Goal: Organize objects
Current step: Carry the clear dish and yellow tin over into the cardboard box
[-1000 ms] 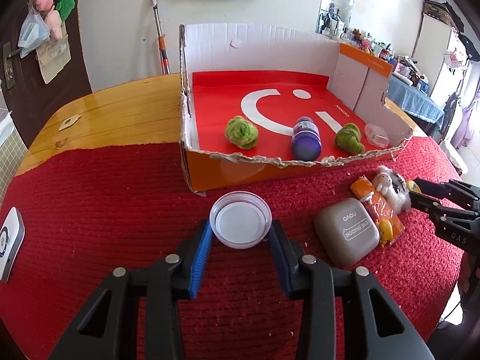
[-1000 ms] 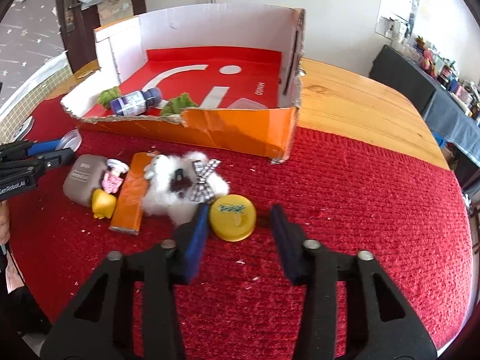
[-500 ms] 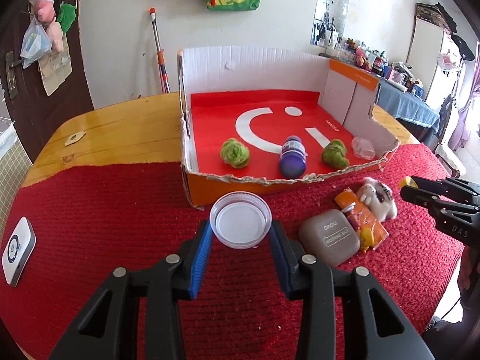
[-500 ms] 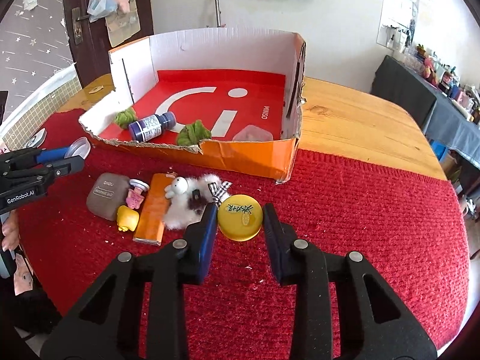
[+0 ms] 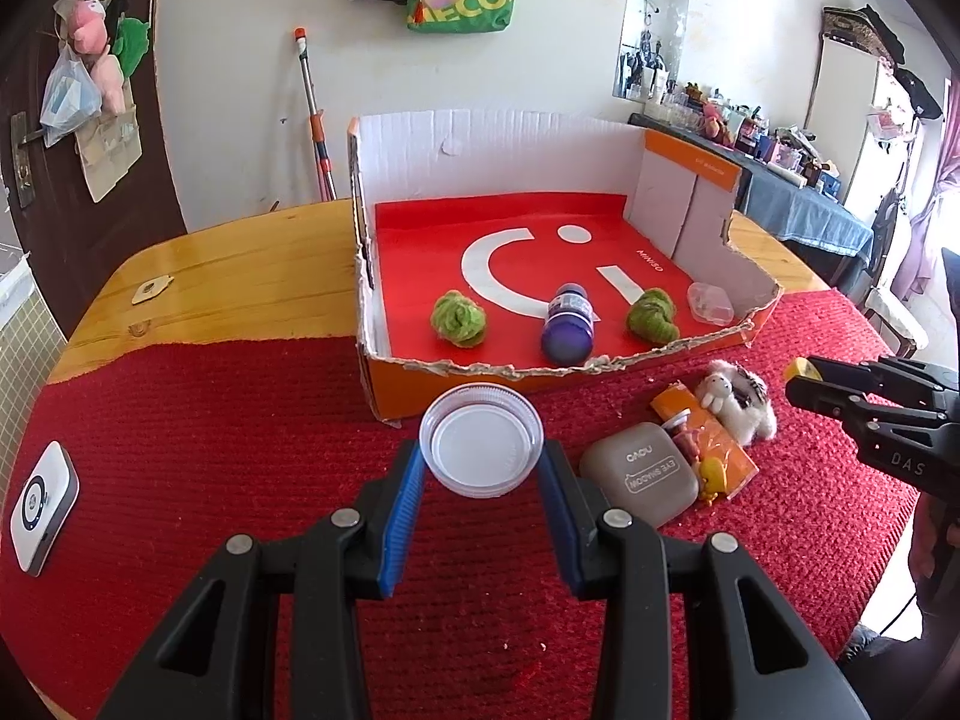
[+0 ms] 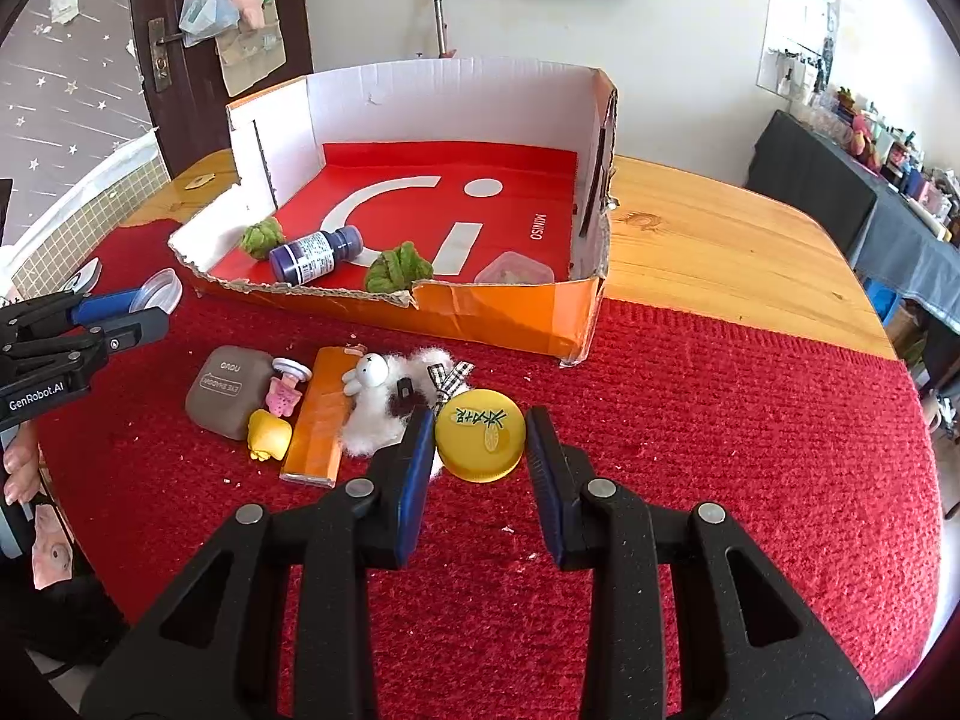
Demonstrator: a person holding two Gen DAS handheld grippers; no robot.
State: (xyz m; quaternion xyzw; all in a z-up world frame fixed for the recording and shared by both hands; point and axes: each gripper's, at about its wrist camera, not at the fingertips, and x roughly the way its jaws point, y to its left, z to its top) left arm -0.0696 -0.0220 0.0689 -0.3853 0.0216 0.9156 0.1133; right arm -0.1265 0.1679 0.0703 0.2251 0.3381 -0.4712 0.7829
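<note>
Short of the cardboard box's [image 5: 690, 342] torn front wall, now lifted off the red mat: left gripper [image 5: 483, 474] clamping the clear lid [image 5: 482, 447], right gripper [image 6: 480, 456] clamping the yellow tin [image 6: 480, 435], both seemingly ready for boxing.

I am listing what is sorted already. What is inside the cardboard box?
In the cardboard box: two green yarn balls, a purple bottle lying down, a clear lid. The front wall hides a narrow strip of floor.
</note>
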